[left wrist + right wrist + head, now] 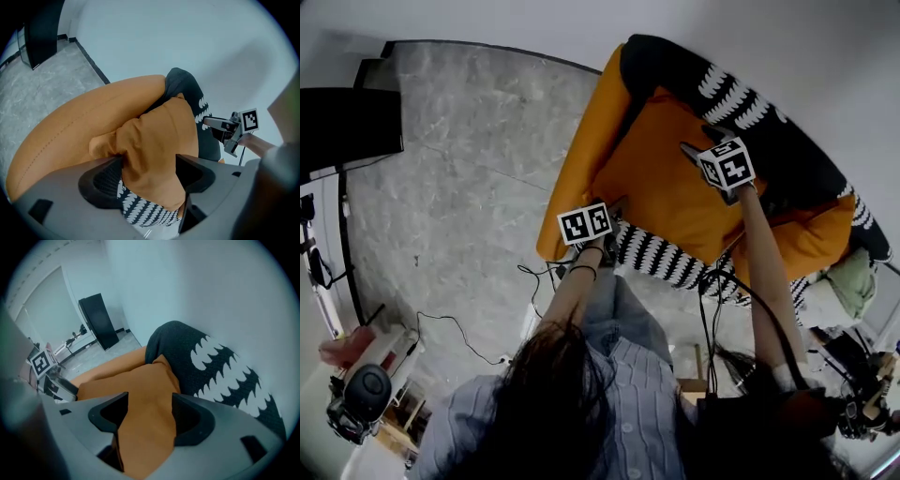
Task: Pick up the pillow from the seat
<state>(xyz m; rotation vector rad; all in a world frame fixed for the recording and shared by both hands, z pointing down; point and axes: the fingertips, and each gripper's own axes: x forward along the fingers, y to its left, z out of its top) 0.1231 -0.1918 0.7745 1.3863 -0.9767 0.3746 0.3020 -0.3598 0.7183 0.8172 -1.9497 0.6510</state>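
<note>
An orange pillow (675, 183) lies on the seat of an orange armchair (581, 155). A black blanket with white marks (750, 103) is draped over the chair's back and hangs at the seat's front. My left gripper (614, 208) is at the pillow's near left corner. In the left gripper view, that corner (157, 140) bulges between the wide-apart jaws of the left gripper (147, 176). My right gripper (698, 142) is at the pillow's far edge, by the blanket. Its jaws (147, 416) straddle a fold of the pillow (145, 390), open.
A wall runs close behind the chair. A black panel (347, 127) stands at the far left on the grey marbled floor, with cables (459, 328) and gear (366, 389) near my feet. A pale green cloth (853, 281) lies to the chair's right.
</note>
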